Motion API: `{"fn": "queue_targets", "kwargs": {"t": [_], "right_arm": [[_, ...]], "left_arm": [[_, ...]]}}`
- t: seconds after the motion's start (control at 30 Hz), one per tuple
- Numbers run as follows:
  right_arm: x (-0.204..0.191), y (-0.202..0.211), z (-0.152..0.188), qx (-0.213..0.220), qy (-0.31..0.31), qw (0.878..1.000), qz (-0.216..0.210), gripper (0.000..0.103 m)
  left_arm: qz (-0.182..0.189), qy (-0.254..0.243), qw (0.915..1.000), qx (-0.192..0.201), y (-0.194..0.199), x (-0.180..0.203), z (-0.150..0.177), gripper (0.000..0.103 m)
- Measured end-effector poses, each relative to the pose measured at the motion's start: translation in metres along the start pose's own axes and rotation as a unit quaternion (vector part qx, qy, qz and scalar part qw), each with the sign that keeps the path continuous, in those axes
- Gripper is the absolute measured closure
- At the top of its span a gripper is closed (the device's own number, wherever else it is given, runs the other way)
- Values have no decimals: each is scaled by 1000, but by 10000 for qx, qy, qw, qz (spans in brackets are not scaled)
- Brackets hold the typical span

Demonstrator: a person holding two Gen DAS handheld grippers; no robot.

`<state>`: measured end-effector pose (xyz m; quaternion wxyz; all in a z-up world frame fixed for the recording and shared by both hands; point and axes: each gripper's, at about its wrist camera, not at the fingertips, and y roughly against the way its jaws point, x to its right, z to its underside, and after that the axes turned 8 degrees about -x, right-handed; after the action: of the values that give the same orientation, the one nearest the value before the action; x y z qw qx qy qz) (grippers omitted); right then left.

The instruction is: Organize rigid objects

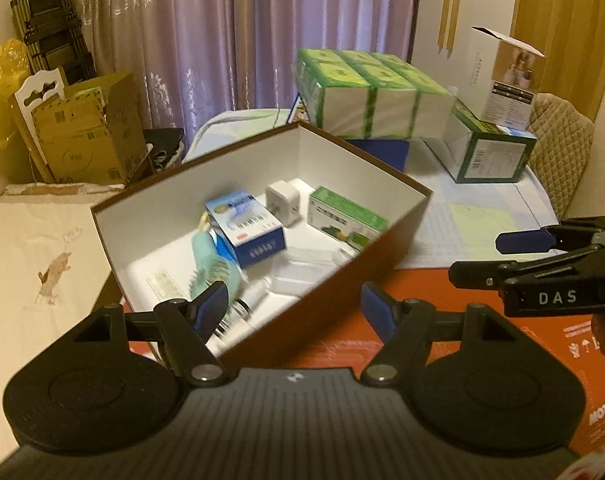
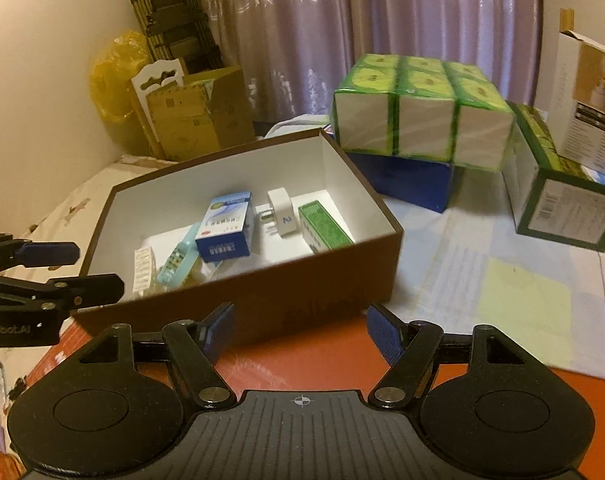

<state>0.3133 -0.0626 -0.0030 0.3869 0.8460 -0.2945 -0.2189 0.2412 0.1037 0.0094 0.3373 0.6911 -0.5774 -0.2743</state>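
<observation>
A brown box with a white inside [image 1: 338, 300] [image 2: 262, 300] stands on an orange carton. It holds a blue-and-white carton [image 1: 248, 226] [image 2: 224, 230], a white plug adapter [image 1: 284, 200] [image 2: 283, 212], a green carton [image 1: 348, 216] [image 2: 322, 230], a light teal comb-like piece [image 1: 212, 266] [image 2: 178, 258], a clear plastic case [image 1: 302, 270] and a small bottle [image 1: 238, 312]. My left gripper [image 1: 294, 312] is open and empty over the box's near corner. My right gripper [image 2: 300, 330] is open and empty just in front of the box's near wall.
A green multipack of tissue boxes [image 1: 366, 96] [image 2: 418, 112] lies on a blue box [image 2: 410, 180] behind. A green carton [image 1: 486, 148] [image 2: 558, 200] and a white carton [image 1: 502, 80] stand at the right. A cardboard box [image 1: 90, 132] stands at the back left.
</observation>
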Motion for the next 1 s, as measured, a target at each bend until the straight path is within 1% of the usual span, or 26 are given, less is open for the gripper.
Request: {"fn": "queue_targets", "kwargs": {"t": [0.23, 0.57, 0.83, 1.0], "right_arm": [[16, 30, 35, -12, 37, 10000, -64, 34], [38, 74, 89, -125, 14, 9998, -159, 34], [47, 107, 133, -206, -94, 9995, -204, 34], [53, 125, 162, -300, -202, 9993, -133, 34]], "left_arm": [[38, 124, 9998, -167, 14, 38, 26, 33], [-68, 152, 9992, -350, 36, 96, 66, 33], [-81, 117, 9986, -504, 52, 132, 98, 33], [-61, 83, 9984, -562, 60, 151, 117, 33]]}}
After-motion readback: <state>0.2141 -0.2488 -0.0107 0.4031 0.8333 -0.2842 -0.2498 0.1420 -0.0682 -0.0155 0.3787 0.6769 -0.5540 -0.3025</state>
